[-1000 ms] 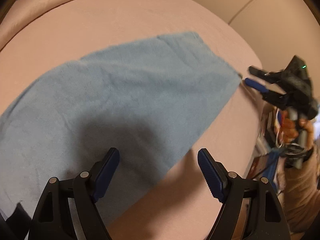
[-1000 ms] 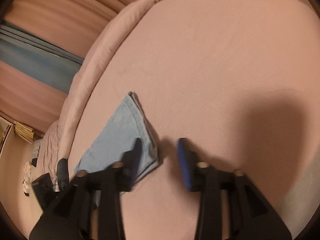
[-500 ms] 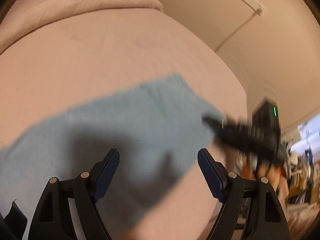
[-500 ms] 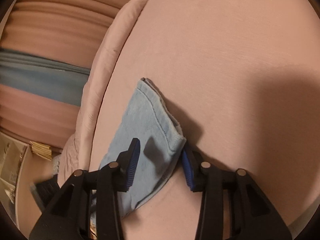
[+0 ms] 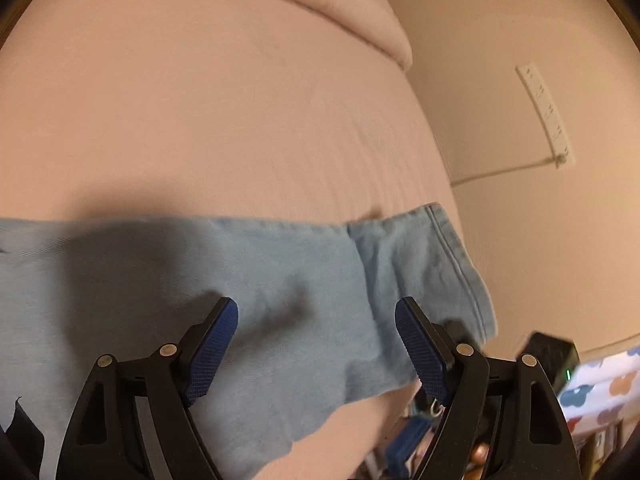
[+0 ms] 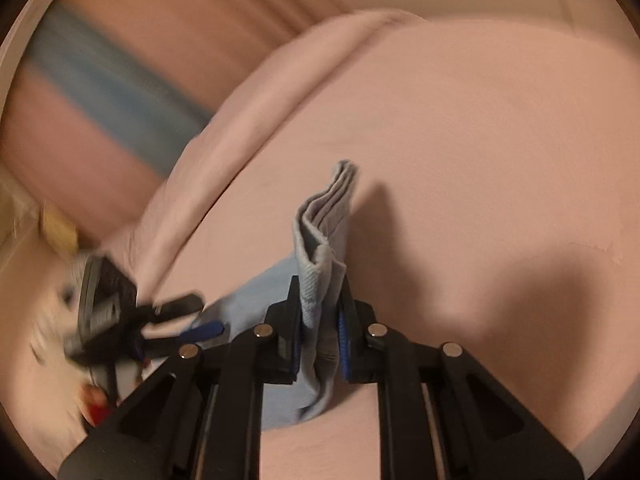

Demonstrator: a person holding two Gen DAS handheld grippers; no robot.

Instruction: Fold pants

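Comparing with a second ago, we note the right gripper [image 6: 320, 344] had its jaws apart beside the corner of the pants [image 5: 248, 280]; its jaws are now closing, and the blue pads press on a bunched, layered fold of light blue cloth that stands up between them. In the left wrist view the hem end of the pants, flat before, is now turned over onto the rest of the leg at the right. The left gripper [image 5: 316, 344] is unchanged in opening: jaws wide apart, nothing between the pads, hovering over the cloth; its view has swung toward the wall.

The pants lie across the near part of the pink bed [image 5: 200, 100], running from the left edge of view to the right edge of the mattress. A dark shadow falls over their left half.

Surroundings: a pink pillow or rolled cover [image 5: 320, 4] at the far end, a white power strip [image 5: 546, 112] with its cord on the wall at right, a patterned cloth [image 5: 600, 392] low right. In the right wrist view the left gripper shows blurred at near left, and striped pink-and-blue curtains [image 6: 100, 80] hang far left.
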